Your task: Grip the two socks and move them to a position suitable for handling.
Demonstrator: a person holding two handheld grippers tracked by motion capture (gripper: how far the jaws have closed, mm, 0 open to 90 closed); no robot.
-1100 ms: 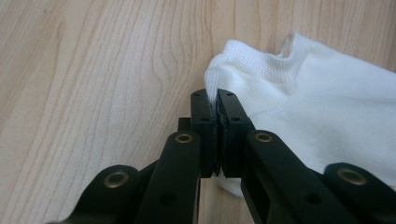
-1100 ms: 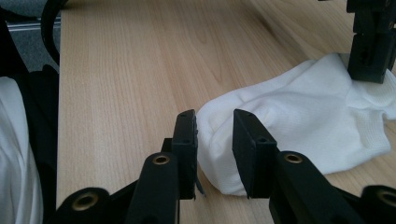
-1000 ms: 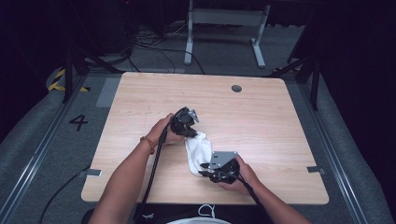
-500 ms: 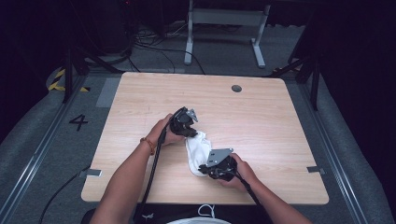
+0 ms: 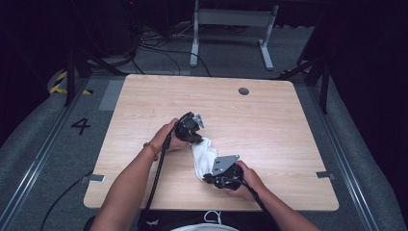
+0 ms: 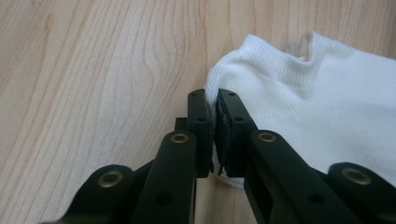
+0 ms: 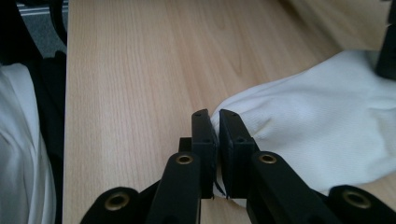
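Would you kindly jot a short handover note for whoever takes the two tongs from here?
Left tongs: shut on one edge of the white cloth.
Right tongs: shut on the opposite end of the same cloth.
Cloth: near the middle front of the wooden table, stretched between both tongs, lying on the tabletop as far as the high view shows.
Done: both ends are gripped.
Left: probably spreading or folding the cloth; keep both grips even, so that neither edge slips out.

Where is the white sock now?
In the high view the sock lies near the table's front middle, stretched between the left gripper and right gripper.
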